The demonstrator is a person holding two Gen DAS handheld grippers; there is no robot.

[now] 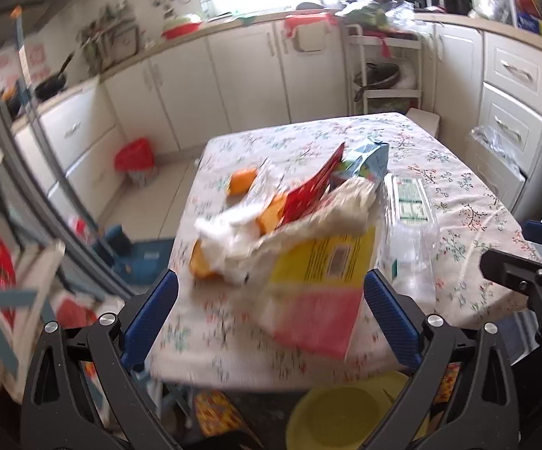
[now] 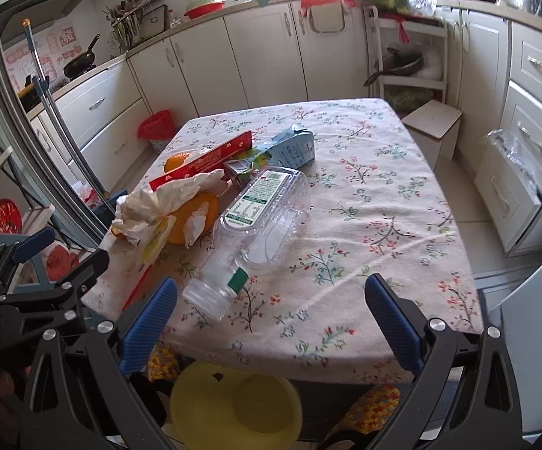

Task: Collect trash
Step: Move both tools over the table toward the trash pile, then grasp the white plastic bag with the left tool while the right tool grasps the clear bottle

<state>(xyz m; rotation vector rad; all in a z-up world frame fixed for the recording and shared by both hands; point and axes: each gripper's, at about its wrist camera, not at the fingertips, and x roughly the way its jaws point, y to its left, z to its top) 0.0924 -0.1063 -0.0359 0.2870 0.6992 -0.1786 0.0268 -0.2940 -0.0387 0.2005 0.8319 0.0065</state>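
A heap of trash lies on the flowered tablecloth [image 2: 365, 195]. It holds a yellow and pink packet [image 1: 319, 292], crumpled white tissue [image 1: 229, 240], orange peel [image 1: 241, 182], a red box [image 1: 316, 183], a blue carton [image 1: 368, 157] and a clear plastic bottle [image 1: 410, 232]. My left gripper [image 1: 271, 277] is open at the table's near edge, and the packet sits between its spread fingers. My right gripper [image 2: 271, 283] is open too, with the bottle [image 2: 256, 225] lying just ahead of it, neck towards its left finger. The carton [image 2: 293, 148], red box [image 2: 203, 161], peel [image 2: 196, 217] and tissue [image 2: 158, 202] lie beyond.
A yellow bowl-like container [image 2: 233, 405] sits below the table's near edge. A bin with a red liner [image 2: 156, 127] stands on the floor by the cabinets at the far left. A small white stool [image 2: 432, 127] is at the table's far right. Each gripper shows at the edge of the other's view.
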